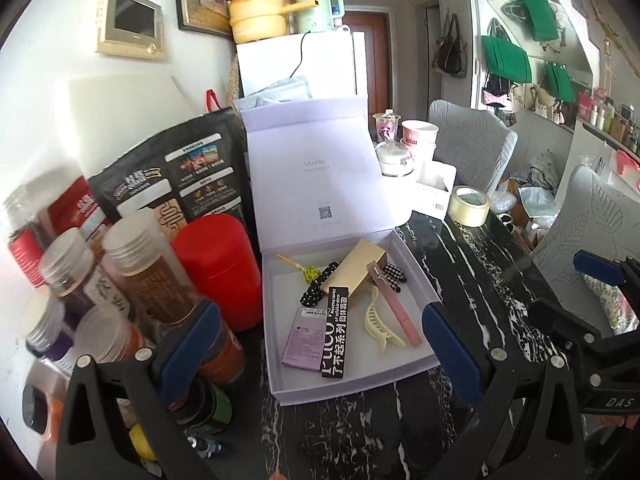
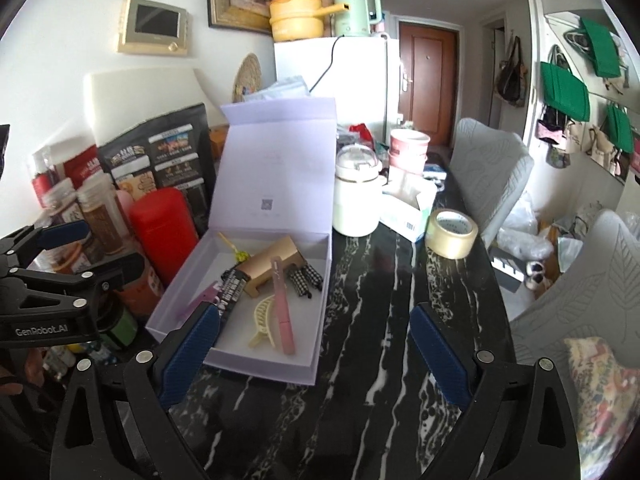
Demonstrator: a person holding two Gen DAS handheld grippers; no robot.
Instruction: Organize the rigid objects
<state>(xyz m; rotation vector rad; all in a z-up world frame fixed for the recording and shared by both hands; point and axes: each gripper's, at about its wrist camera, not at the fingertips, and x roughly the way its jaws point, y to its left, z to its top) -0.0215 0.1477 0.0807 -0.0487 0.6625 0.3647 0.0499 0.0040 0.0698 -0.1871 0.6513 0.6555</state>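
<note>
Sitting in one open box [image 1: 416, 276]: one gold case [image 1: 360, 266], one pink pen [image 1: 396, 304], one cream claw clip [image 1: 380, 324], one black carton [image 1: 336, 332], one purple card [image 1: 305, 338]. One tape roll [image 1: 469, 205] is lying outside.

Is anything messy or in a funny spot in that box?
Yes, a bit. In the open white box the things lie jumbled: the pink stick leans on the gold box, and the black label strip lies over the purple card. Nothing looks spilled or broken.
</note>
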